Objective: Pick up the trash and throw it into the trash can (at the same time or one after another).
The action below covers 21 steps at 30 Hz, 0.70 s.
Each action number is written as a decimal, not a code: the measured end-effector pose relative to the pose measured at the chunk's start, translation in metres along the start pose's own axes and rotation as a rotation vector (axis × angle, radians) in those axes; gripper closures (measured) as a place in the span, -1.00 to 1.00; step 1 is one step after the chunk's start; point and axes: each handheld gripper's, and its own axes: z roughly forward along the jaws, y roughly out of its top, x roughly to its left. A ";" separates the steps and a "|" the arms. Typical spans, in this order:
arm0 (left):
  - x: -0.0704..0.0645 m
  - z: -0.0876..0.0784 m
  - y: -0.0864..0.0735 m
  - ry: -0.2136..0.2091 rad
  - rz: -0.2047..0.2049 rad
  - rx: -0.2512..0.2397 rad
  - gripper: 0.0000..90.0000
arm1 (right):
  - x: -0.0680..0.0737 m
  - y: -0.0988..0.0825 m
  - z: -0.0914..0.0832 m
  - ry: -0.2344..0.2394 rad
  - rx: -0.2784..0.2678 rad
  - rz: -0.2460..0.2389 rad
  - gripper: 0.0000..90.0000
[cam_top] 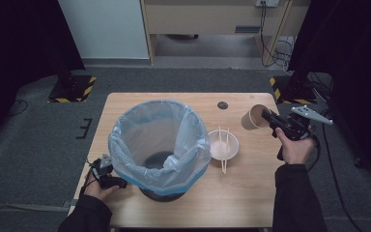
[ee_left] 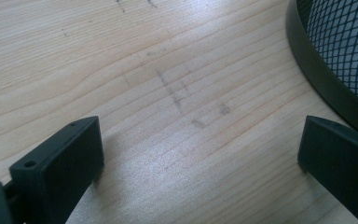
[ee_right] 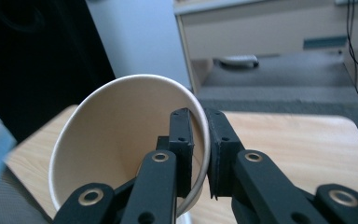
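Observation:
My right gripper [cam_top: 269,117] is shut on the rim of a brown paper cup [cam_top: 252,116], which hangs tipped on its side above the table's right edge, mouth towards me. In the right gripper view one jaw is inside the paper cup [ee_right: 121,140] and the other outside, the right gripper [ee_right: 200,158] pinching the wall. My left gripper [cam_top: 110,170] rests low at the table's front left beside the bin [cam_top: 160,145]. In the left gripper view the left gripper [ee_left: 200,163] stands open over bare wood, with the bin's black mesh base [ee_left: 335,56] at the right.
The bin, lined with a pale blue bag [cam_top: 125,130], takes up the table's [cam_top: 251,193] middle left. A white bowl [cam_top: 216,150] with a pair of chopsticks [cam_top: 223,162] across it sits just right of the bin. A dark round cap [cam_top: 222,105] marks the table's far side.

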 end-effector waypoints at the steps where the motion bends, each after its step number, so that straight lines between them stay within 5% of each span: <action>1: 0.000 0.000 0.000 0.000 0.000 0.000 -1.00 | 0.003 0.003 -0.003 0.010 -0.012 0.001 0.83; 8: 0.000 0.000 0.000 0.000 0.000 0.000 -1.00 | 0.023 0.025 -0.022 0.086 -0.103 -0.009 0.83; 21: 0.000 0.000 0.000 0.001 -0.001 0.000 -1.00 | 0.062 0.054 -0.041 0.231 -0.192 -0.048 0.83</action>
